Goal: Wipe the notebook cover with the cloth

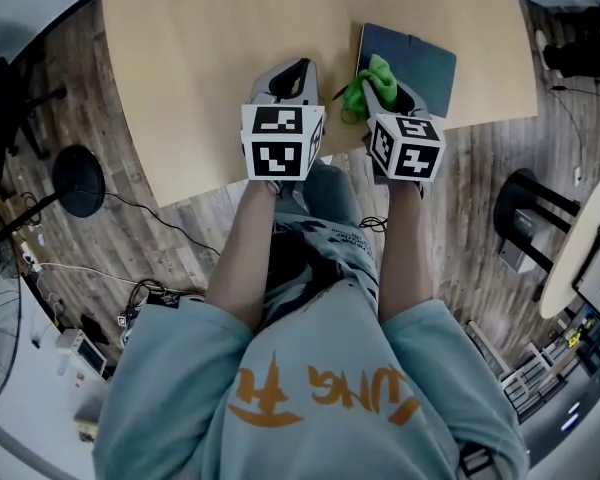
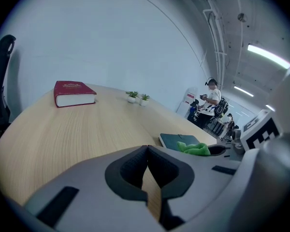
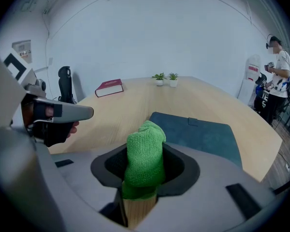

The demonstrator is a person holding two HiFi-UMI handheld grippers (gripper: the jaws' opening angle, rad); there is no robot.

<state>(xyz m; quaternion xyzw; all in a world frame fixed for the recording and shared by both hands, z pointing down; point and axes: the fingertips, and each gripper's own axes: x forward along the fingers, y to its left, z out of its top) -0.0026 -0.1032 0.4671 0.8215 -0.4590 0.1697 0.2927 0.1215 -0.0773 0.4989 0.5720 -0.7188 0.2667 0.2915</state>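
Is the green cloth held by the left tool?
No, the left tool is shut with nothing between its jaws, while the green cloth is clamped in the right tool.

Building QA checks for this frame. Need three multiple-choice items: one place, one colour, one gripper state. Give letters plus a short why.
1. Where does the notebook lie on the table?
A. at the near edge, just ahead of the right gripper
B. mid-table, far from both grippers
C. on the floor

2. What colour is the cloth?
A. white
B. green
C. blue

3. How do the left gripper jaws stand?
A. wide apart
B. together on the cloth
C. together with nothing between

Answers:
1 A: the head view shows the notebook at the table's near edge, right beyond the right gripper.
2 B: the cloth is bright green in every view.
3 C: the left gripper view shows the jaws meeting with nothing in them. The cloth is clamped in the right gripper.
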